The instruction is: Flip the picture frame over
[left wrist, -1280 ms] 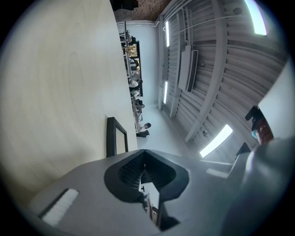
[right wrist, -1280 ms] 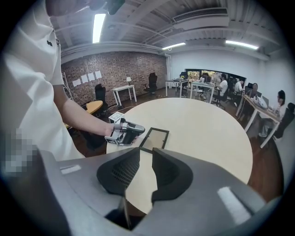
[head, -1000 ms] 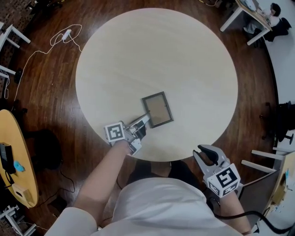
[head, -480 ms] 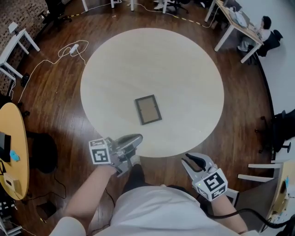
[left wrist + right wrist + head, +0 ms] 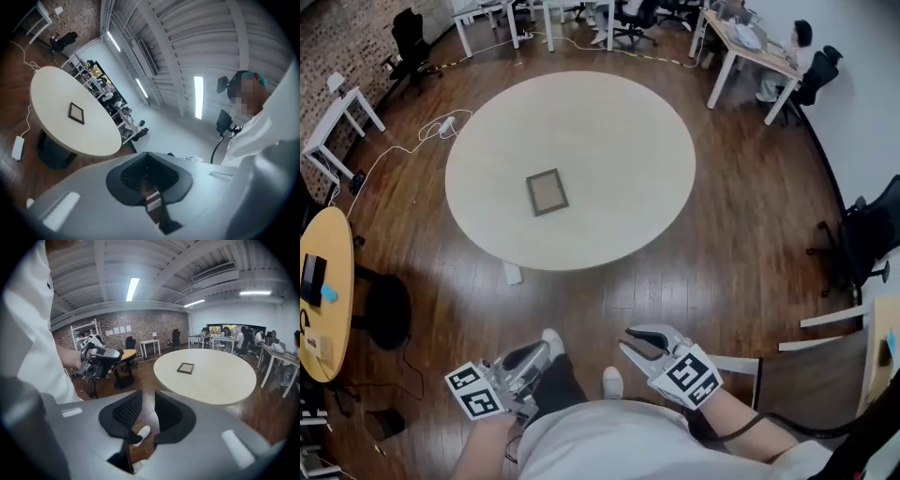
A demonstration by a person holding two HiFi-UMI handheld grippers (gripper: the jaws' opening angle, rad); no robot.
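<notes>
The picture frame (image 5: pixel 547 192) is a small dark-edged rectangle lying flat on the round pale table (image 5: pixel 619 131), left of its middle. It is also in the left gripper view (image 5: pixel 76 112) and the right gripper view (image 5: pixel 186 368), far off. Both grippers are held low near the person's body, well back from the table over the wooden floor. My left gripper (image 5: pixel 540 352) is shut, pads together with nothing between them (image 5: pixel 146 174). My right gripper (image 5: pixel 634 340) stands open with a narrow empty gap (image 5: pixel 149 412). The right gripper view also catches the left gripper (image 5: pixel 97 362) in a hand.
The person's shoes (image 5: pixel 609 380) stand on the floor between the grippers. A yellow round table (image 5: pixel 323 291) is at the left, a cable and power strip (image 5: pixel 441 124) beyond the table, office chairs (image 5: pixel 862 246) at the right, and desks with seated people (image 5: pixel 769 42) at the back.
The left gripper has left the frame's corner and pulled back and up. Both grippers and the view have drawn away from the table, so the frame looks small and distant.
</notes>
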